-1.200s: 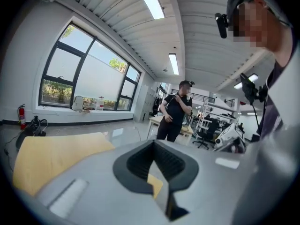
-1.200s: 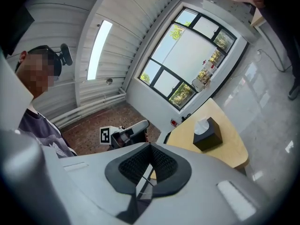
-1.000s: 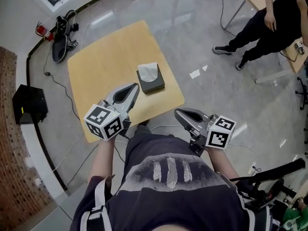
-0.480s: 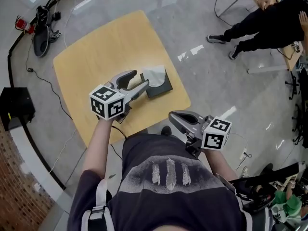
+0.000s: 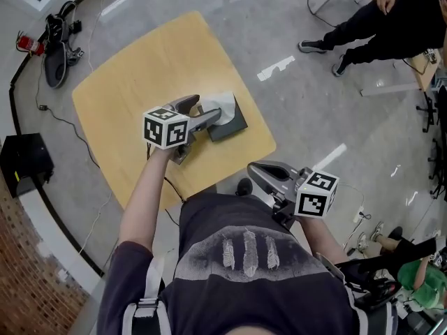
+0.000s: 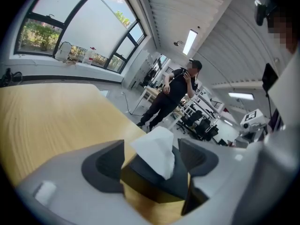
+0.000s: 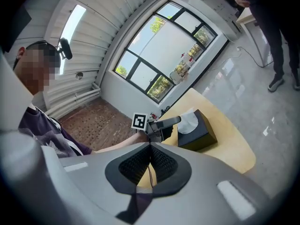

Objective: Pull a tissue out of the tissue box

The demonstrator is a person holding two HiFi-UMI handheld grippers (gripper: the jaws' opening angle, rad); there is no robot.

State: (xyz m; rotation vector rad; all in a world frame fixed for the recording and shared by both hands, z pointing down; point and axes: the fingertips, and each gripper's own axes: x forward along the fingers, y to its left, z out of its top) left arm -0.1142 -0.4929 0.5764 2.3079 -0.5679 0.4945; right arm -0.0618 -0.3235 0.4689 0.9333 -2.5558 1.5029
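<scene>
White tissue (image 6: 157, 149) between left fingers (image 6: 105, 165), just opened

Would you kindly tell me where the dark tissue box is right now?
In the head view the dark tissue box sits near the right edge of the wooden table, and the left gripper, whose jaws have just been opening, flanks its white tissue.
</scene>
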